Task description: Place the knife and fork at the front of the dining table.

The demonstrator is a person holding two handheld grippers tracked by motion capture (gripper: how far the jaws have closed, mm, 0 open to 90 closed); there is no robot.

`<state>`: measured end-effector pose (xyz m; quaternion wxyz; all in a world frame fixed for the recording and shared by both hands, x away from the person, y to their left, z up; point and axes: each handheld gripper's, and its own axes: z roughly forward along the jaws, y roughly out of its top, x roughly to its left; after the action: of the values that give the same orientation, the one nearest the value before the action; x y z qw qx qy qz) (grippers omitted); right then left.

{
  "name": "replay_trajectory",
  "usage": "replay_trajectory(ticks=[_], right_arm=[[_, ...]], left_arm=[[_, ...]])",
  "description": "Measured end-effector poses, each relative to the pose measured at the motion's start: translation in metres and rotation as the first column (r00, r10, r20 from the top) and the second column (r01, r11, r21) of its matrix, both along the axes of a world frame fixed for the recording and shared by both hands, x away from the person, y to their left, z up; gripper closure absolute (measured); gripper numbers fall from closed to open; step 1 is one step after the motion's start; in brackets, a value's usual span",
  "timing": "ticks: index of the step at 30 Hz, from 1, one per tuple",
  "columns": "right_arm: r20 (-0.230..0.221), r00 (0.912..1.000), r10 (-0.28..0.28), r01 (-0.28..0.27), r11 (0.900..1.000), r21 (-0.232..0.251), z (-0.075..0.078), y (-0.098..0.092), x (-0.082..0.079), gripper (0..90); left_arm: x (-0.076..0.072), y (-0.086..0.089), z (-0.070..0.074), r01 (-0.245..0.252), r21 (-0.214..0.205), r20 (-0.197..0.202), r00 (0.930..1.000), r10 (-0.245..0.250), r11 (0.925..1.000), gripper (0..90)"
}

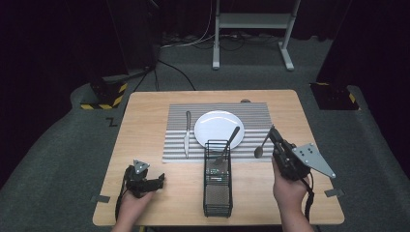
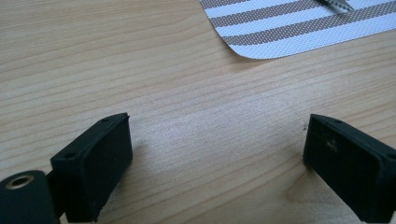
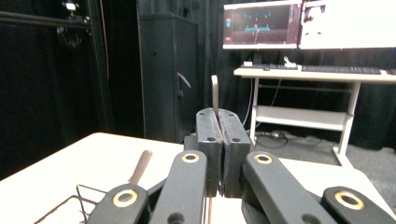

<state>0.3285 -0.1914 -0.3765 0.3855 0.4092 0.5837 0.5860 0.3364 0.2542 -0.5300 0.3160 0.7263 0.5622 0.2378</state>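
Wooden table (image 1: 145,121) on grey carpet, dark room; striped mat (image 1: 174,140), plate (image 1: 212,126), wire basket (image 1: 217,193). Spoon (image 1: 263,143) above the mat's right edge, bowl down-left, handle up-right, clamped in right gripper (image 1: 273,133) fingers. Left gripper (image 1: 159,180) fingers open, empty.

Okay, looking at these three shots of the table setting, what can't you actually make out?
- Spoon bowl: in the right gripper view it is hidden below the shut fingers; just its handle tip pokes above them.
- Fork tines: in the high view, too small and masked by the wire caddy.
- Knife: in the left gripper view, cut off by the top edge.
- Placemat: same view, only one corner is in frame.
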Motion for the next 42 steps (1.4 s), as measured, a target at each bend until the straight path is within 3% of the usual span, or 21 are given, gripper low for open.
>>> replay_trajectory(ticks=[5,8,18,29,32,38,42], right_arm=[[-0.025,0.9996,-0.015,0.015,0.9998,-0.013,-0.016,-0.008,0.008,88.9],[-0.041,0.9991,-0.014,0.014,0.9999,-0.003,-0.021,-0.01,0.013,88.9],[-0.075,0.9971,-0.006,0.004,0.9995,-0.032,-0.036,-0.011,0.032,88.8],[-0.117,0.993,0.013,-0.02,0.9983,-0.054,-0.054,-0.005,0.063,88.9],[-0.158,0.9872,0.019,-0.027,0.9987,-0.044,-0.062,-0.004,0.076,88.9],[-0.172,0.9848,0.026,-0.034,0.9985,-0.043,-0.061,0.0,0.089,88.9],[-0.19,0.9815,0.021,-0.03,0.9987,-0.042,-0.062,0.007,0.106,88.8]], left_arm=[[-0.001,-0.001,0.0,0.005,0.0,0.0,1.0,-0.005,1.0,9.1],[-0.002,-0.001,0.0,0.006,0.0,0.003,1.0,-0.006,1.0,9.3],[-0.002,-0.001,0.0,0.005,0.001,0.004,1.0,-0.005,1.0,9.6],[-0.003,-0.001,0.0,-0.006,-0.002,0.007,1.0,0.006,1.0,11.4],[-0.004,-0.001,0.0,-0.01,-0.001,0.009,0.9999,0.01,1.0,11.8],[-0.004,0.0,0.0,-0.02,-0.004,0.012,0.9997,0.02,0.9998,12.9],[-0.005,0.0,0.0,-0.024,-0.007,0.014,0.9996,0.024,0.9997,14.1]])
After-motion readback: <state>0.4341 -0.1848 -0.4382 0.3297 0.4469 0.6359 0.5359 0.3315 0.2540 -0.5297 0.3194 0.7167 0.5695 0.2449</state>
